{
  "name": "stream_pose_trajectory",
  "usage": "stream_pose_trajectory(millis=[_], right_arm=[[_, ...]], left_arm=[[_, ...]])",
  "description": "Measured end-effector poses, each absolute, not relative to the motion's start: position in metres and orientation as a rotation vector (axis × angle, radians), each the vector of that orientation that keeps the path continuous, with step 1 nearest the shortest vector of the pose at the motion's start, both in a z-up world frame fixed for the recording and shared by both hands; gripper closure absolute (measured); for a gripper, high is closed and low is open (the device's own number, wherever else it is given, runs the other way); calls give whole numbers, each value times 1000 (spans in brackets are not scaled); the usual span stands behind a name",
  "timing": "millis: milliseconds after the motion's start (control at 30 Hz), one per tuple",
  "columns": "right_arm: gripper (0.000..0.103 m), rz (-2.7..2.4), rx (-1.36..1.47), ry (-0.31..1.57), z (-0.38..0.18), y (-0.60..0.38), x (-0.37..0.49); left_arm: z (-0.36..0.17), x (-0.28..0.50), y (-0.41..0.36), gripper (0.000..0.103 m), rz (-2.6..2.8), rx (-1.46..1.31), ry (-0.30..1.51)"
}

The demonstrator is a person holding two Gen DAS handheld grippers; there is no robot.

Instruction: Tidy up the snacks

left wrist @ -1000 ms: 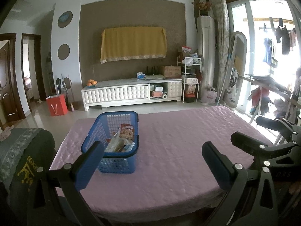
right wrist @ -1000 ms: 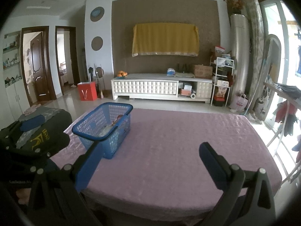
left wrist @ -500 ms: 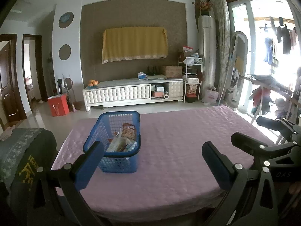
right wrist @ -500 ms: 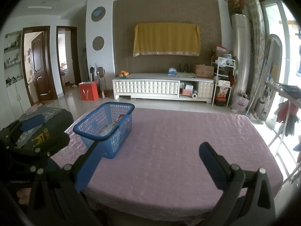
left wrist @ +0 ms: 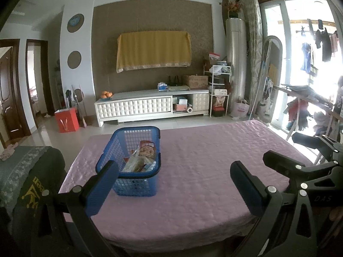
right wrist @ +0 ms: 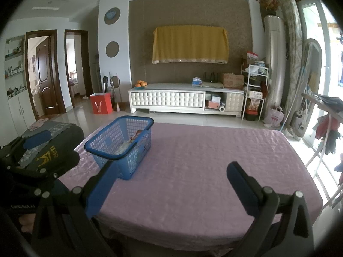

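The table (left wrist: 203, 171) spreads ahead of both my grippers. The basket (left wrist: 130, 160) sits ahead-left of my left gripper (left wrist: 173, 184), long axis running away from me; the right gripper (right wrist: 169, 184) is farther off. Both gape wide, empty. Snacks (left wrist: 141, 160) lie inside (labels unreadable). "DAS" shows on the right gripper's frame.

Both the left gripper (left wrist: 174, 181) and the right gripper (right wrist: 170, 181) have black angular frames with silver screws and blue pads (left wrist: 101, 187) on the fingers. White lettering marks each body.
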State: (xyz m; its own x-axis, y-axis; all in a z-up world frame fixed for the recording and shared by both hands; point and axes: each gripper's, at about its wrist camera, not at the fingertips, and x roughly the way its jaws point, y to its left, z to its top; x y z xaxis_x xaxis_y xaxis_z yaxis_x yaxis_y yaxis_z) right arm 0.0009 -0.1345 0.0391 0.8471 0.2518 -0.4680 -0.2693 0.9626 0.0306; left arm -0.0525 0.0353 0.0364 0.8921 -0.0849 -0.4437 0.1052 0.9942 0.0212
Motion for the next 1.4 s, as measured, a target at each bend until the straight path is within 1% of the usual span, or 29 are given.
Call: stream_pose_trajectory(millis=[1400], right_arm=[[0, 286, -40, 511, 41, -141, 5]], left_arm=[[40, -56, 33, 0, -117, 75, 461]])
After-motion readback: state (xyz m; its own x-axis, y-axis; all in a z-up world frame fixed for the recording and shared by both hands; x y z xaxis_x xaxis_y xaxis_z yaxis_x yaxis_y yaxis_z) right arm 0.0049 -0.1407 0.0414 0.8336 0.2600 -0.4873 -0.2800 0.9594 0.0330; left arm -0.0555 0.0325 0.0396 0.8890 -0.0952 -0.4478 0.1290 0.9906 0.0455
